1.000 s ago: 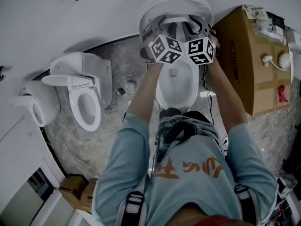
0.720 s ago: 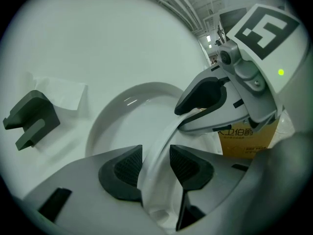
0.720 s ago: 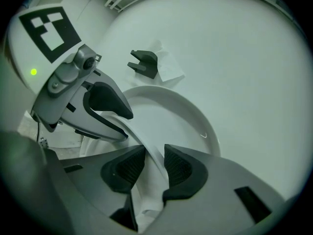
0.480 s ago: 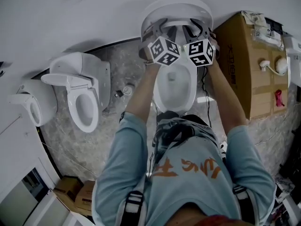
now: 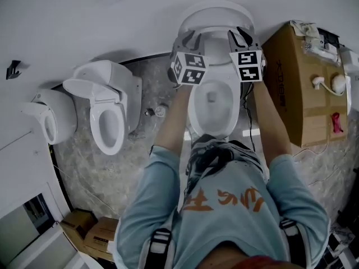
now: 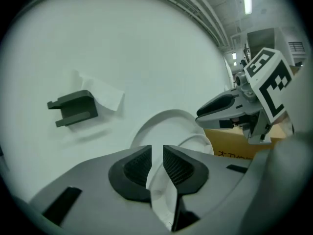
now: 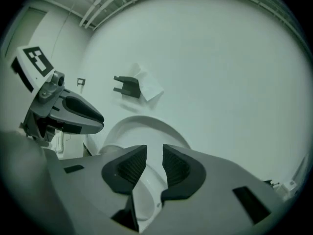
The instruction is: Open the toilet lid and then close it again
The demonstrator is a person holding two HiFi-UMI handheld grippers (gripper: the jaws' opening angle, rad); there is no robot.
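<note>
Up against the white wall (image 5: 67, 15), the toilet lid (image 5: 216, 14) stands nearly upright. The left gripper (image 5: 189, 37) has just been closing its fingers narrow on one edge, and the right gripper (image 5: 239, 34) pinches the other. The cardboard box (image 5: 297, 88) has print I can't read. Orange characters on the person's shirt (image 5: 224, 200). Grey marbled floor (image 5: 84, 167).

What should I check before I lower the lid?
1. Lid raised upright near the wall: ok.
2. Left gripper on the lid's rim: ok; jaws have just been closing, rim between them.
3. Right gripper on the rim: ok; rim between its jaws.
4. Bowl below free of objects: ok.
5. Cardboard box apart from the right gripper: ok.
</note>
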